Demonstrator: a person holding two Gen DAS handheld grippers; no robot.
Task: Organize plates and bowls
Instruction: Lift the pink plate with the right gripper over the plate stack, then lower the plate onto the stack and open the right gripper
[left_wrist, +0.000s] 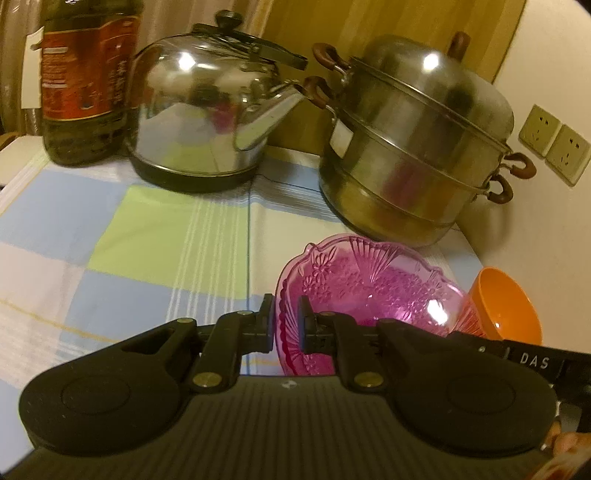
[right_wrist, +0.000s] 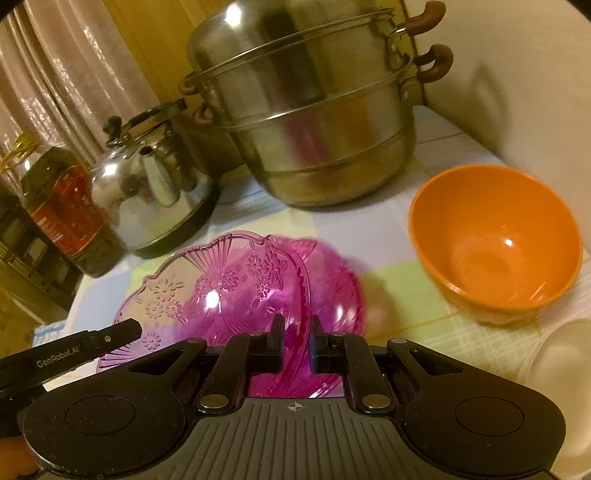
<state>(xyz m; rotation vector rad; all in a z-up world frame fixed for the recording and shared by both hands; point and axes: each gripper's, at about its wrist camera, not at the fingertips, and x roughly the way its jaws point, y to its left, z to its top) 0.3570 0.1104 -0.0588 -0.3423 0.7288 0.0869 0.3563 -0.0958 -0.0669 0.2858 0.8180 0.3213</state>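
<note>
Both grippers were clamped on the same pink glass dish (left_wrist: 365, 291). From the left wrist view, the left gripper (left_wrist: 286, 325) had its jaws pinched tight on the dish's scalloped rim at one side, dish tilted up off the checked cloth covering the surface (left_wrist: 147, 229). In the right wrist view the right gripper (right_wrist: 297, 343) was doing the same thing on the opposite edge of that pink glass dish (right_wrist: 229, 291), jaws nearly together with the rim between them. So the dish was held between the two, hanging over the cloth-covered surface (right_wrist: 399, 280); I couldn't tell whether its underside touched anything.

The orange bowl (right_wrist: 495, 243) sat upright just beside the dish, toward the wall, with nothing in it. In the left view the orange bowl (left_wrist: 506, 306) peeked out from behind the pink one.

Further back stood a big steel steamer pot (right_wrist: 310, 122) with brown handles, a shiny kettle (right_wrist: 151, 192) next to it, and a dark bottle with a red label (right_wrist: 62, 210) at the far end. Two wall sockets (left_wrist: 554, 144) showed on the wall beside the steamer. Something white and roundish (right_wrist: 557, 365) sat at the right edge of the right view, too blurry to say what.
</note>
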